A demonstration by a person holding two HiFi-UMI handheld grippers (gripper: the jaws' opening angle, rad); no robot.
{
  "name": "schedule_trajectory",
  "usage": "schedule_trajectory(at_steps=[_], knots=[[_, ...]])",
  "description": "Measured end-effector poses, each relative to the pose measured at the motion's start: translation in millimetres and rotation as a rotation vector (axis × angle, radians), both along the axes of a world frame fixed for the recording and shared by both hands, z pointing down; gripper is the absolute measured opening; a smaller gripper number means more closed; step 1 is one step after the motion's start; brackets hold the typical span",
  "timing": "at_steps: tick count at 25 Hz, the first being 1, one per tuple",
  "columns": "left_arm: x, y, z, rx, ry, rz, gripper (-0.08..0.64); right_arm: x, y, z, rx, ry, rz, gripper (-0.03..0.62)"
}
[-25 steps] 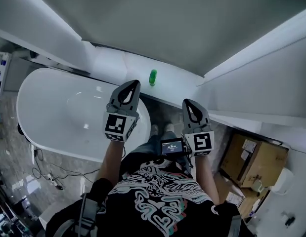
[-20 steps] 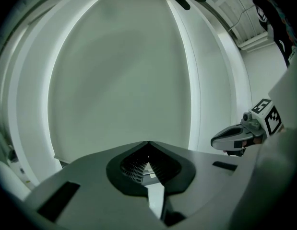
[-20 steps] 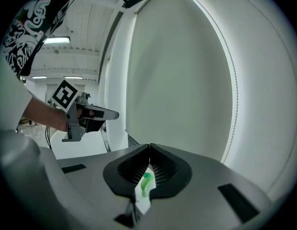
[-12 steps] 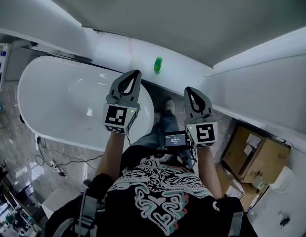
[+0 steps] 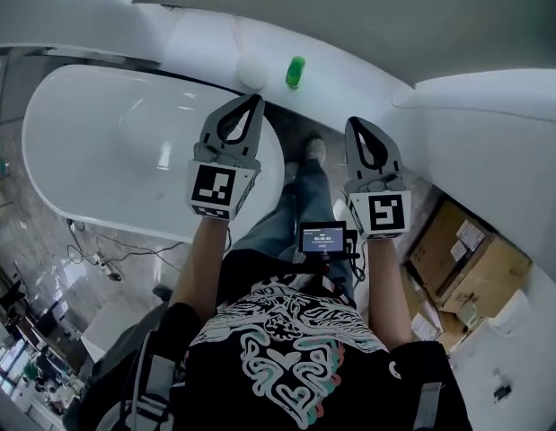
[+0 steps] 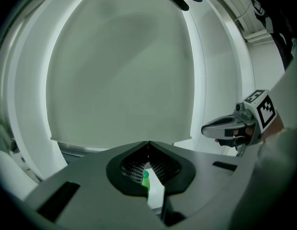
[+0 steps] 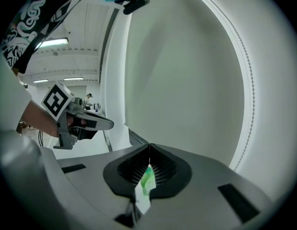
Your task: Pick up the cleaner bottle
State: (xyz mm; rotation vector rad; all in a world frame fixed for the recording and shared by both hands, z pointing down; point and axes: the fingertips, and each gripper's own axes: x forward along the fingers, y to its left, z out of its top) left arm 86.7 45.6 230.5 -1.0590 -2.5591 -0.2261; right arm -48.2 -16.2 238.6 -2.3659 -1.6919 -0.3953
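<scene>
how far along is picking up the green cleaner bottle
Done: nothing yet; the cleaner bottle stands untouched on the white ledge behind the bathtub. In hand: nothing; the left gripper and right gripper sit short of it, jaws shut and empty. Still to do: reach in, open, grasp, lift.

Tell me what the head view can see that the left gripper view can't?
Only the head view shows the white bathtub, the cardboard boxes, the small screen and the person's patterned shirt. Only the left gripper view shows the ribbed inside of the left tool, its tips touching, and the right tool from the side. Both show the green bottle, which stands on the white ledge, and both tools, shut and holding nothing.
</scene>
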Motion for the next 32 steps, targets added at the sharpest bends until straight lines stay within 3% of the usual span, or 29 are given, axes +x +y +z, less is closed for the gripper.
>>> schedule_trajectory(at_steps=[12,27,32], knots=[[-5,7,91,0.053,0.049,-0.002,0.017,-6,14,72,0.065,0.003,-0.001,0.028],[5,16,158,0.073,0.082,-0.027,0.017,7,27,134,0.108,-0.002,-0.038,0.028],[3,16,180,0.047,0.169,0.005,0.018,5,33,151,0.127,0.0,-0.04,0.028]])
